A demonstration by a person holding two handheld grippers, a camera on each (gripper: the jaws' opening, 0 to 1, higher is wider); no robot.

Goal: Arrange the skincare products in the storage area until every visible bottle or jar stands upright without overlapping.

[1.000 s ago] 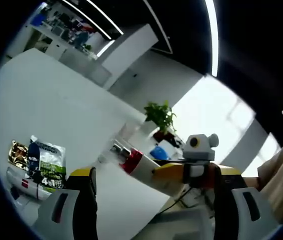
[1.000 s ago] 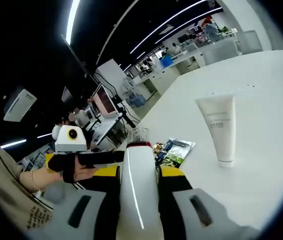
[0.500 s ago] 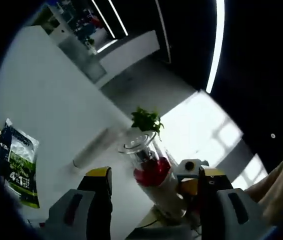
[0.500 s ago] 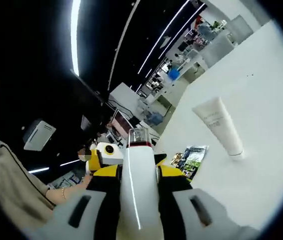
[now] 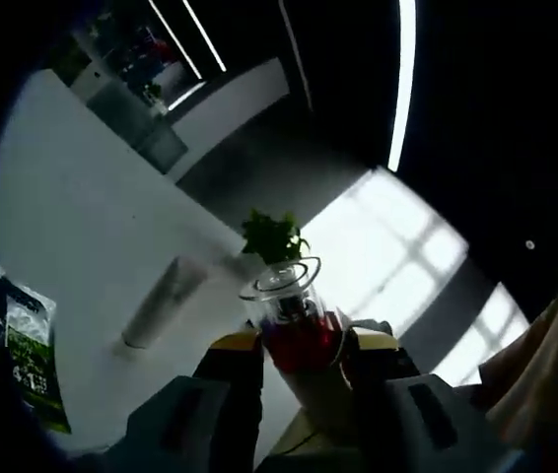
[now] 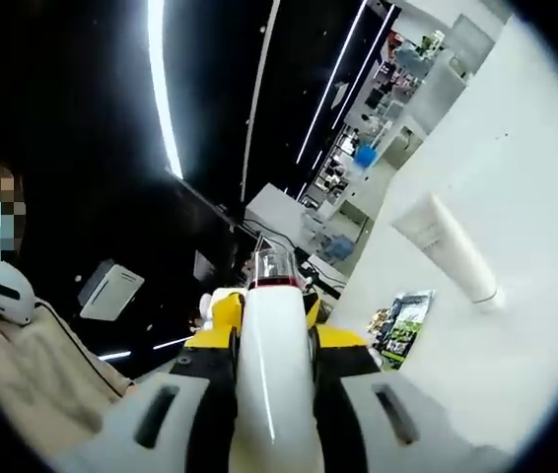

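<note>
A white bottle with a red band and a clear cap is held in the air between both grippers. My right gripper is shut on its body. My left gripper has its jaws pressed against the red neck just under the cap; its yellow fingers show behind the bottle in the right gripper view. A white tube stands on its cap on the white table, apart from both grippers.
A green and blue sachet lies flat on the table near the tube. A potted plant stands beyond the table's far edge. A person's beige sleeve is close at the left.
My left gripper's jaws have come together onto the bottle's neck; half a second ago they stood apart on either side. Both views have tilted further upward.
</note>
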